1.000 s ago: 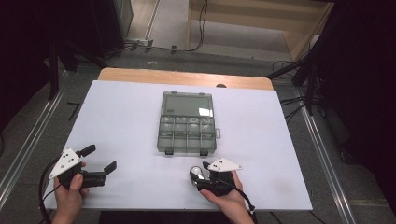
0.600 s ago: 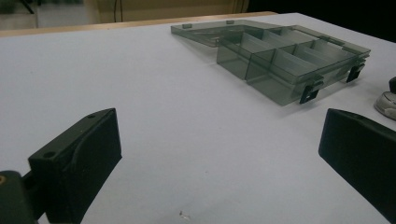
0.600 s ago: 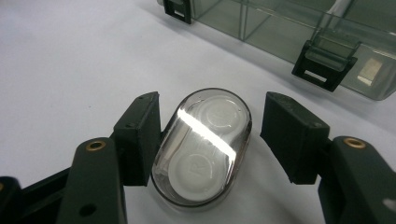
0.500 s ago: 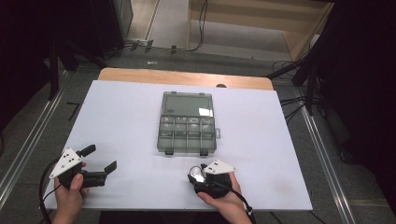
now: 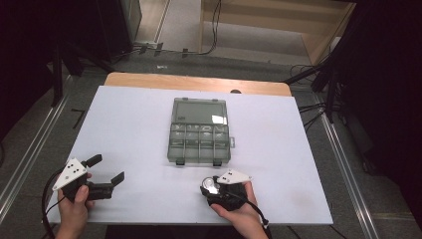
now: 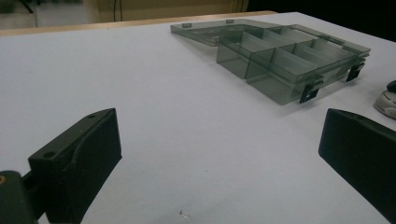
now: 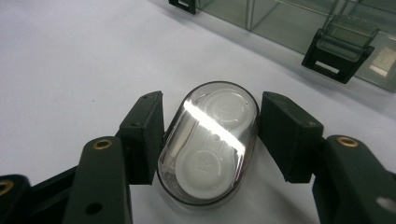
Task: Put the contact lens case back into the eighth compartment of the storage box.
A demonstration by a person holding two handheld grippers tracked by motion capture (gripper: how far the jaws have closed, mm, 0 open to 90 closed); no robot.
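Now we see our right tongs closing around the oval earbud case, pads beside its edges, at lower centre just below the open organizer box. Our left tongs gape over bare table, lower left.

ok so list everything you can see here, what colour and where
compartment box: 1, smoky grey clear plastic, lid open flat, middle of the table
oval case: 1, clear with white insert, lying on the table between the right gripper's jaws
table: 1, white top with a wooden far edge
cables: several, black, on the floor beyond the table
left gripper: 1, black with a grey plate, near left of the table, jaws wide apart around nothing
right gripper: 1, black, near right, jaws have just been closing around the oval case, left pad touching or nearly, a slim gap at the right pad
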